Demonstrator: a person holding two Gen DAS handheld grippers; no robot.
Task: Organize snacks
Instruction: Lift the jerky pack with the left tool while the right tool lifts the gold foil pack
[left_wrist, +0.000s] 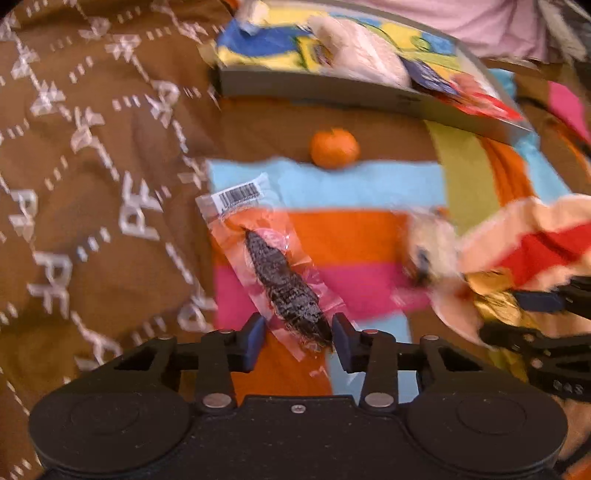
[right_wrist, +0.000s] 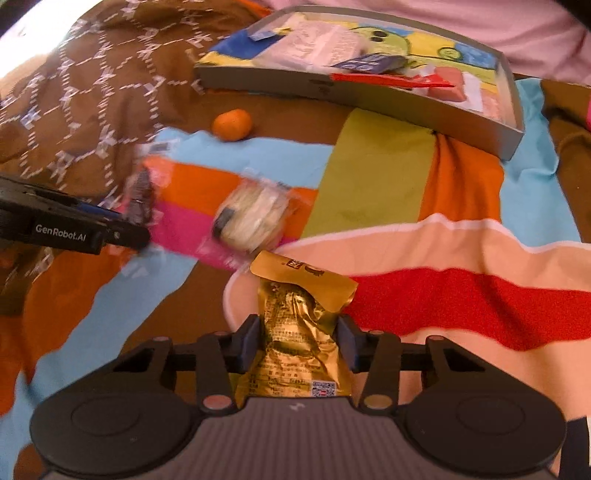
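My left gripper (left_wrist: 298, 338) sits low over the striped cloth (left_wrist: 351, 236), jaws narrowed around the near end of a clear packet of dark dried snack (left_wrist: 284, 284); the blue pads look to touch the wrapper on both sides, though I cannot tell how firmly they bite. The packet runs away toward 11 o'clock, its barcode label at the far tip.

My right gripper (right_wrist: 298, 341) has its jaws closed on a crumpled gold foil packet (right_wrist: 301, 332), which stands up between the pads with its sealed flap toward 12 o'clock.

Past the gold packet, at 11 o'clock in the right view, a pale wrapped snack (right_wrist: 251, 218) lies on the cloth, blurred. At 9 o'clock there, the left gripper comes in from the side.

Farther out, a small orange fruit (left_wrist: 334, 147) rests at the cloth's far edge on the brown quilt (left_wrist: 92, 166).

Farthest, at 12 to 1 o'clock, a shallow grey box (right_wrist: 369, 94) holds several wrapped snacks, white, blue and red.
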